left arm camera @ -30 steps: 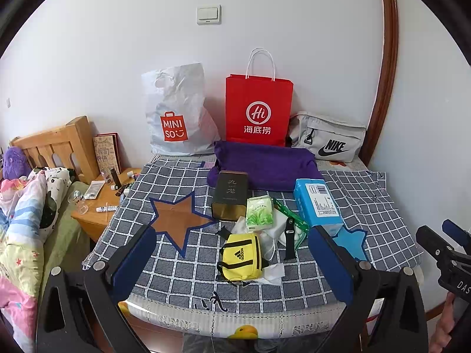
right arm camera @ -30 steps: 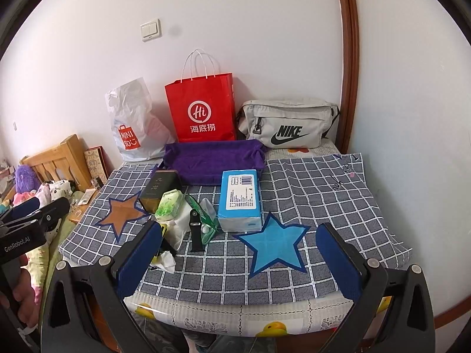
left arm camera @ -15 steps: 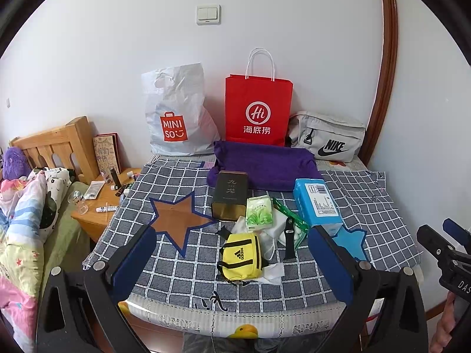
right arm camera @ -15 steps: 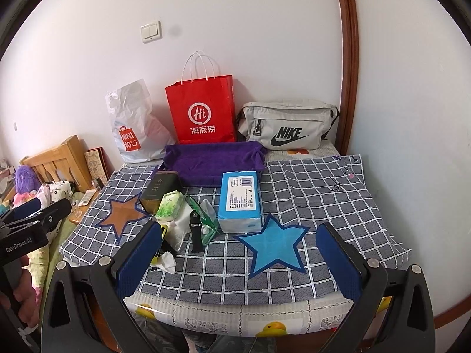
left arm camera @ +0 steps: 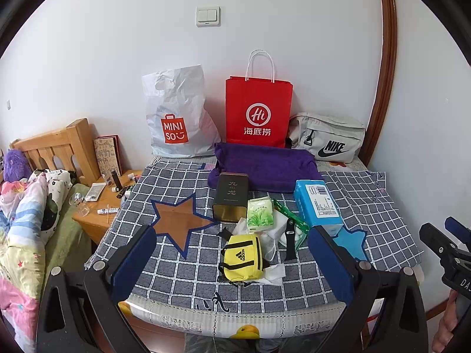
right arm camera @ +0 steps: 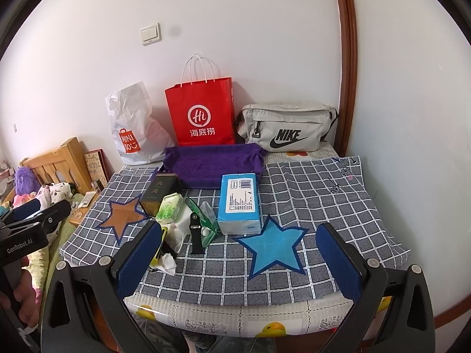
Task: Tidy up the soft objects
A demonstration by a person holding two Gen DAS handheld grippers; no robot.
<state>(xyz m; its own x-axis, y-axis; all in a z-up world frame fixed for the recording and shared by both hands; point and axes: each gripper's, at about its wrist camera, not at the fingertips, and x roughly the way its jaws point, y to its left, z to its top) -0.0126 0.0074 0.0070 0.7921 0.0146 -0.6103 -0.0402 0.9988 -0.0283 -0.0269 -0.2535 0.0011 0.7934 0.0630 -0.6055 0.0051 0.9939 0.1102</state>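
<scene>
A yellow Adidas pouch [left arm camera: 242,261] lies near the front of the checked cloth [left arm camera: 182,276], on white tissues [left arm camera: 272,272]. Behind it are a green tissue pack [left arm camera: 259,213], a black watch strap [left arm camera: 290,239], a green clear bag [left arm camera: 290,220], a dark tin [left arm camera: 231,195] and a blue box [left arm camera: 318,203]. A folded purple towel [left arm camera: 265,166] lies at the back. My left gripper [left arm camera: 232,267] is open, held before the table's front edge, with the pouch between its fingers in view. My right gripper [right arm camera: 237,260] is open and empty before the blue star [right arm camera: 272,245].
A Miniso bag [left arm camera: 176,117], a red paper bag [left arm camera: 258,111] and a grey Nike bag [left arm camera: 328,138] stand against the wall. A brown star [left arm camera: 181,220] marks the cloth at left. A wooden nightstand [left arm camera: 100,203] and a bed [left arm camera: 26,220] are on the left.
</scene>
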